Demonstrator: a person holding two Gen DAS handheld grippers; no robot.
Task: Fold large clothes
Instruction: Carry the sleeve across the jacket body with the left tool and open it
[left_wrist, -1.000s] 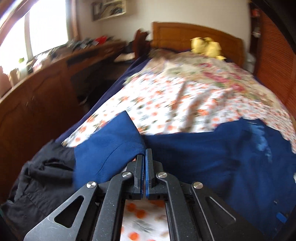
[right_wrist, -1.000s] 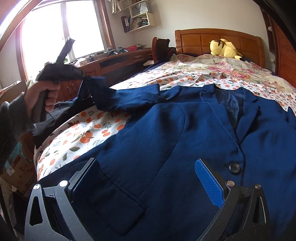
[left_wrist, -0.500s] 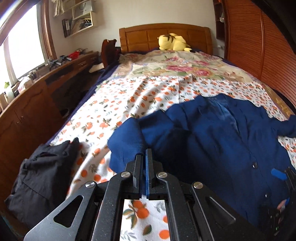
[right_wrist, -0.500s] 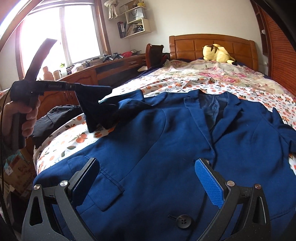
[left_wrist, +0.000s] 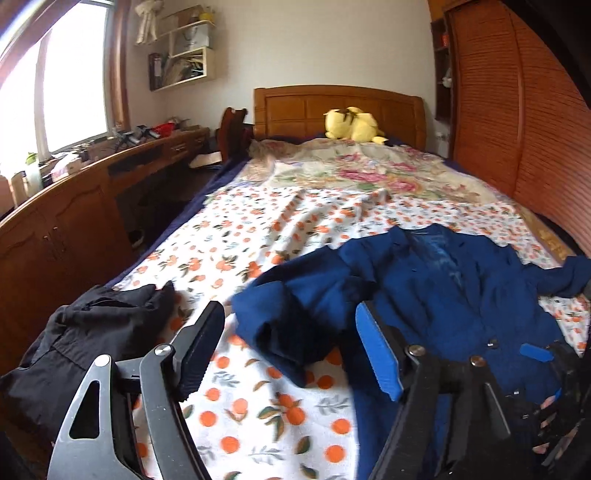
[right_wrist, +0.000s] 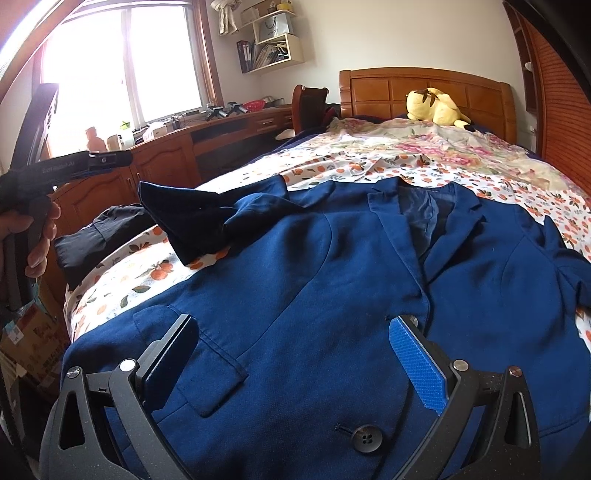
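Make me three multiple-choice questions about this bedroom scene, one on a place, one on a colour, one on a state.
1. Where does the yellow plush toy lie?
A. by the headboard
B. on the desk
C. on the floor

2. What colour is the blazer?
A. red
B. navy blue
C. white

3. How is the left claw?
A. shut on the sleeve
B. open, holding nothing
C. shut on the black garment

Answers:
A: the plush toy lies against the headboard.
B: the blazer is navy.
B: the left claw has just been opening; the sleeve lies free ahead.

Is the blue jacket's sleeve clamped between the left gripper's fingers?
No: the sleeve lies loose on the bedsheet ahead of the open left gripper.
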